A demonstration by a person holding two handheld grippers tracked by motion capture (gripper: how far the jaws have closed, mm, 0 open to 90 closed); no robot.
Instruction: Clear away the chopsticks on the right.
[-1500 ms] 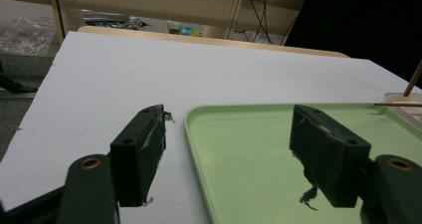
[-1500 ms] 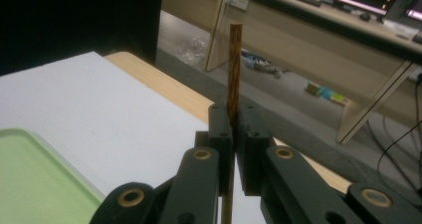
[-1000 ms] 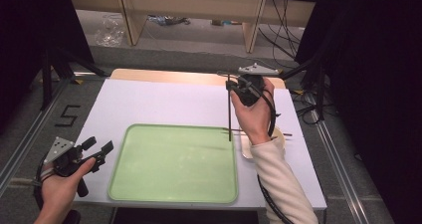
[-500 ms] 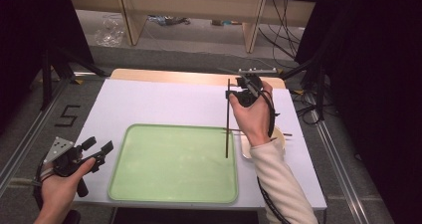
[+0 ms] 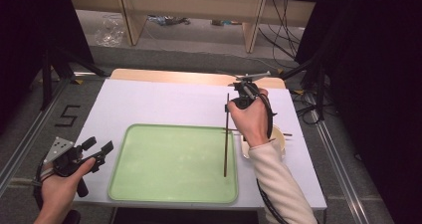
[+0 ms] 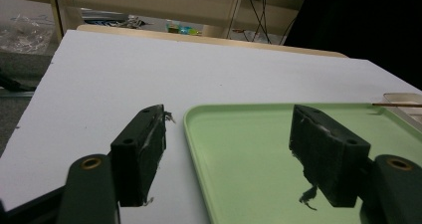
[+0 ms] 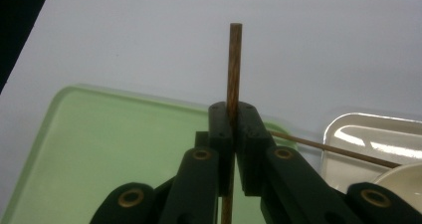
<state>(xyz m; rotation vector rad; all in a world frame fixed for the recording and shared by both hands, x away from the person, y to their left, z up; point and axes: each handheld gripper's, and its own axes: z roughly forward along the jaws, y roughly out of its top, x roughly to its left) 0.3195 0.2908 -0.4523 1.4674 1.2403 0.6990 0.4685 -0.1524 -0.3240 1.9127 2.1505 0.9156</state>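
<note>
Your right gripper (image 7: 233, 134) is clamped on a brown chopstick (image 5: 226, 134), holding it over the right side of the green tray (image 5: 149, 184). The pinch sits high, so the long lower end can swing — tilt your wrist and it may slip or pivot. Your left gripper (image 6: 229, 154) rests wide open, empty — beside the tray's left edge.

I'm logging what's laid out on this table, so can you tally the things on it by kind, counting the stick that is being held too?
Wooden sticks: 2, one clamped upright in the right gripper, one lying across the dish
Green tray: 1
Cream dish: 1
Total: 4
</note>
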